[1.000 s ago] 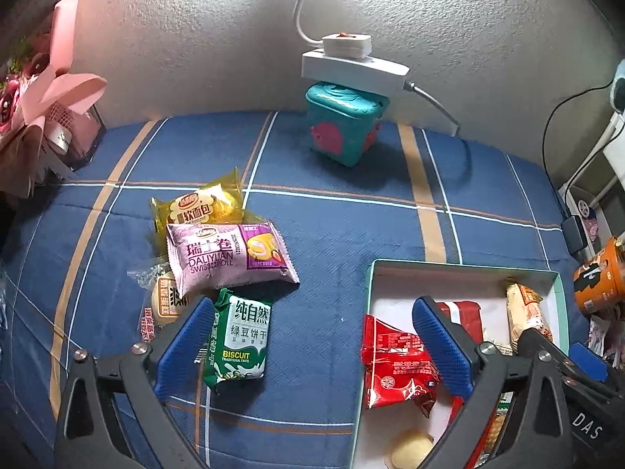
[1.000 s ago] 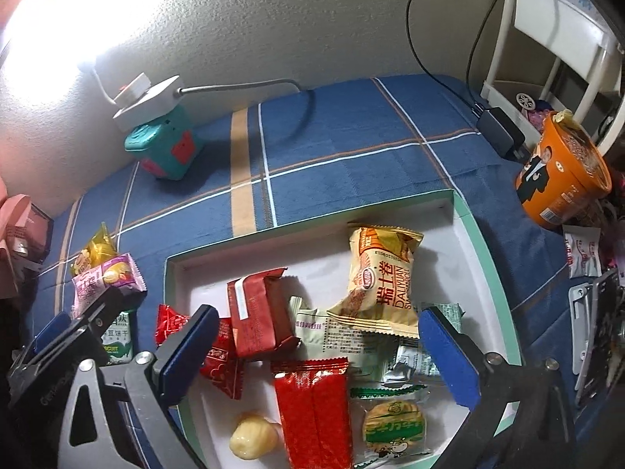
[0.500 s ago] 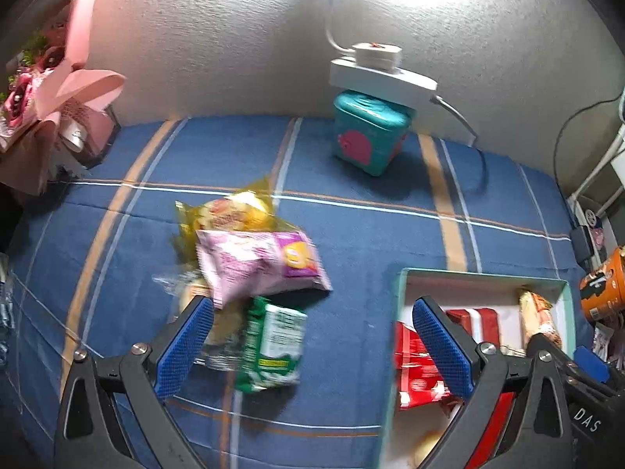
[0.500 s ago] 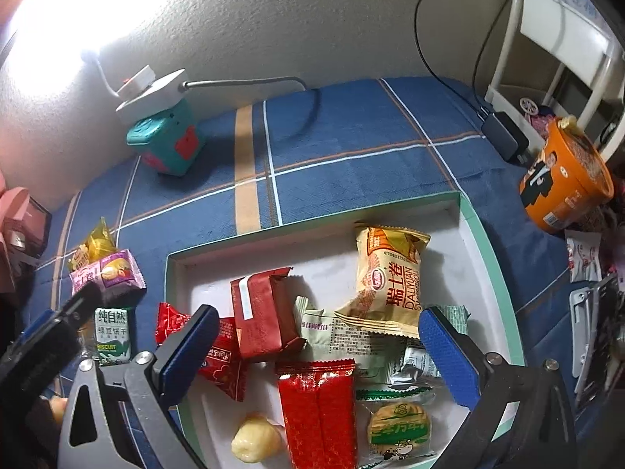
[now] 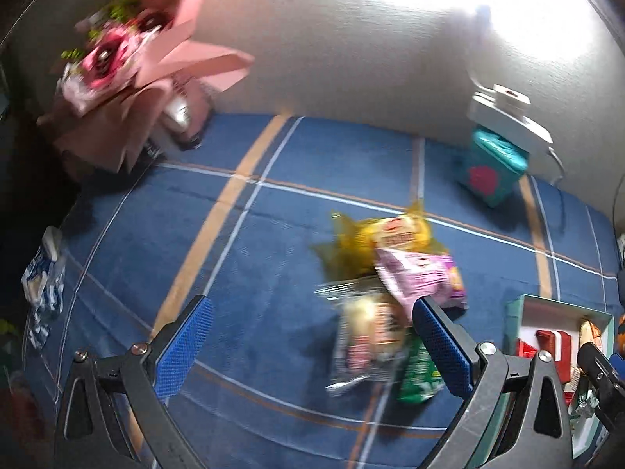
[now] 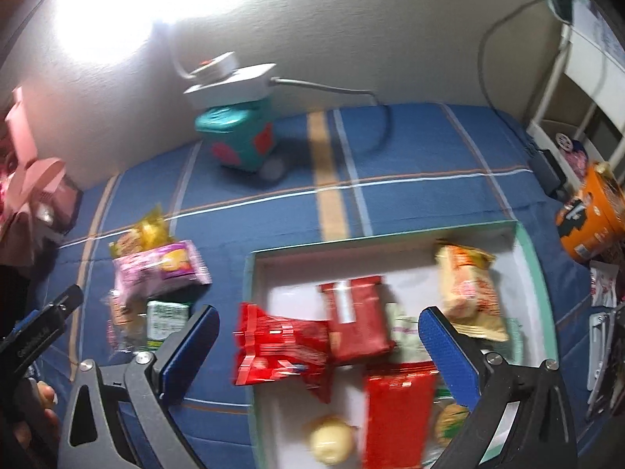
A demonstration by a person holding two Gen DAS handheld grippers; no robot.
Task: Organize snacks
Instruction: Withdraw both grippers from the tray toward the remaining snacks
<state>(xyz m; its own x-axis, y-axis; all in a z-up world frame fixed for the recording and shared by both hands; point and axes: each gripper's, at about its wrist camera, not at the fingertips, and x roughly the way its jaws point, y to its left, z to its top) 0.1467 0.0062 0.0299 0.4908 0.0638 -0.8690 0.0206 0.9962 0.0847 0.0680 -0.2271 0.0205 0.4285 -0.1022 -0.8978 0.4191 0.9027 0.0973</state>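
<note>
Loose snacks: a blurred pile, pink packet (image 5: pixel 424 279) over yellow packet (image 5: pixel 394 234), green biscuit pack (image 5: pixel 420 375) below, centre-right of left view, on blue cloth (image 5: pixel 254 258).
Box (image 6: pixel 531 250): lower right of right view, holding red packets (image 6: pixel 281 346).
Left gripper (image 5: pixel 312 346): spread wide, empty.
Right gripper (image 6: pixel 318 355): spread wide, empty, over box edge.
Teal tin (image 6: pixel 238 136): upper centre, by wall.

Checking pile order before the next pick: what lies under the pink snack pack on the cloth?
The pink snack pack overlaps a yellow packet at its far edge and a clear-wrapped pastry at its near edge. The green biscuit pack lies just in front. Anything directly beneath it is covered.
</note>
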